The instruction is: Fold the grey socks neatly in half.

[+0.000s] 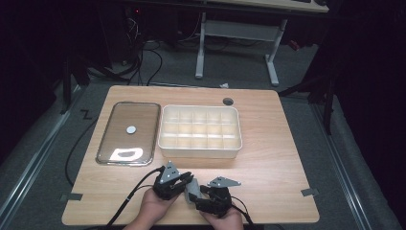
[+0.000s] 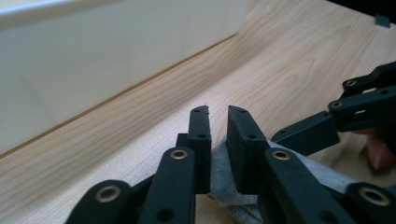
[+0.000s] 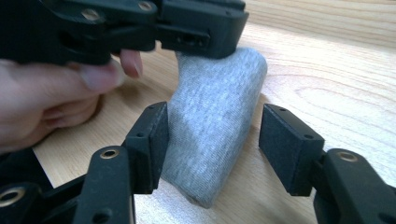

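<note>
Right gripper view: grey sock (image 3: 212,126) lies on the bench (image 3: 336,70) between the right gripper (image 3: 212,149) fingers, set apart. Left gripper (image 2: 218,144) fingers clamp its other end. Soft, light, limp fabric; grasp across the bunched middle.

black hand-held gripper (image 1: 187,184), brass rivets, grey plate, trailing cable.

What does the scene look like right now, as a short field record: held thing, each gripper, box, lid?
held thing: grey sock, rolled, on the table near the front edge
left gripper: pinching the sock's end
right gripper: jaws open around the sock; one pad seems to touch it, the other stands apart
box: white, divided, compartments look empty
lid: clear, lying flat left of the box
</note>
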Motion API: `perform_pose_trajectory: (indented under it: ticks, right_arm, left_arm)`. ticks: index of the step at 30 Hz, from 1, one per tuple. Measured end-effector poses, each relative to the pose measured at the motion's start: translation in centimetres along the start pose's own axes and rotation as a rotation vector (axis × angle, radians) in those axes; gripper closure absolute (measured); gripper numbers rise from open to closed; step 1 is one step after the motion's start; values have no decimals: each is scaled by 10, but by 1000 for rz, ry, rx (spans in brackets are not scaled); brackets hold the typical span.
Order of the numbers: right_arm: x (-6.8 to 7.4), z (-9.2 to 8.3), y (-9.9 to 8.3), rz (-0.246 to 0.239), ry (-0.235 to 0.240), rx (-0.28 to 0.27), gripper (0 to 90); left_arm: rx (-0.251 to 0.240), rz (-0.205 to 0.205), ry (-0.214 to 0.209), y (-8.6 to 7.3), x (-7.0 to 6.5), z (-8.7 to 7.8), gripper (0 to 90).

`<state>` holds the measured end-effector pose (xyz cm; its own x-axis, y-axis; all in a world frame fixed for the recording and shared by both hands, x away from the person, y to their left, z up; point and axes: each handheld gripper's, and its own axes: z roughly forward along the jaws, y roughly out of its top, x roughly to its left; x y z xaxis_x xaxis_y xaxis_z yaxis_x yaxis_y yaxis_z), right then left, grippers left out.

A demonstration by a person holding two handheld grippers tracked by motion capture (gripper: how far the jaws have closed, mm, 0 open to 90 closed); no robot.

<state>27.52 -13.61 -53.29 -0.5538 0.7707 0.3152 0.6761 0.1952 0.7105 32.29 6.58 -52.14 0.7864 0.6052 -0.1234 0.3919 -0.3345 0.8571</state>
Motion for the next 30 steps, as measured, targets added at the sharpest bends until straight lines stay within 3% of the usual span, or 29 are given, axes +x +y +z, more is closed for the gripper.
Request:
perform_pose_trajectory:
  ticks: [4, 8, 9, 11, 13, 15, 21, 30]
  right_arm:
    - [1, 1, 0, -19, 9, 0, 438]
    - [2, 2, 0, -20, 19, 7, 455]
    - [3, 2, 0, -24, 22, 9, 466]
    - [4, 3, 0, -31, 32, 15, 484]
    - [5, 4, 0, -41, 41, 19, 511]
    - [8, 4, 0, -45, 45, 27, 534]
    - [11, 6, 0, -67, 51, 31, 595]
    - [12, 3, 0, -81, 52, 22, 641]
  left_arm:
    - [-27, 20, 22, 7, 7, -25, 728]
    - [-24, 63, 107, 0, 21, -54, 687]
    - [-23, 62, 133, -5, 26, -60, 680]
    - [-28, 21, 164, -17, 36, -69, 677]
    - [5, -20, 204, -24, 44, -73, 677]
    - [29, -12, 228, -26, 48, -73, 668]
    - [64, -20, 233, -32, 54, -67, 638]
    - [48, -12, 219, -33, 52, -68, 616]
